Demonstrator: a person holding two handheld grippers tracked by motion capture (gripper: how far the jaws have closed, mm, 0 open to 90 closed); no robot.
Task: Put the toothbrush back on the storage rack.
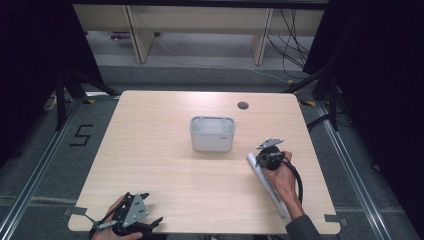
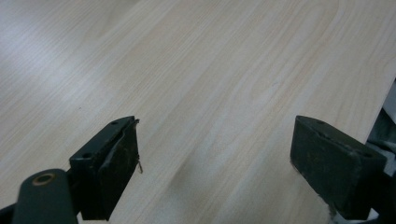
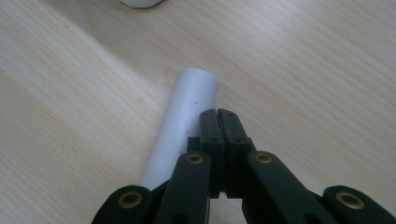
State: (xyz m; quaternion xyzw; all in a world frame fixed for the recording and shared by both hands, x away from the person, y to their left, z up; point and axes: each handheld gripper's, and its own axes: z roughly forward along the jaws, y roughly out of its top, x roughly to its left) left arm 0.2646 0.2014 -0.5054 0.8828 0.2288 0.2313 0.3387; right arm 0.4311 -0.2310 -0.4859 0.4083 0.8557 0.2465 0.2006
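Observation:
A white tube [image 1: 278, 202] lies on the wooden table [image 1: 160, 160] at the right, running from near the front edge toward a white bin [image 1: 212, 142] at mid-table. My right gripper [image 1: 262, 159] is at the tube's far end. In the right gripper view its jaws [image 3: 219, 116] are pressed together with nothing between them, lying over the tube [image 3: 187, 112] near its open end. My left gripper [image 1: 152, 225] rests at the front left edge. In the left gripper view it [image 2: 215, 163] is open wide over bare wood.
The bin is open-topped and looks empty. A round cable hole [image 1: 243, 105] sits near the table's far edge. A corner of the bin [image 3: 140, 2] shows at the top of the right gripper view. The table's edge [image 2: 373, 126] is close to the left gripper.

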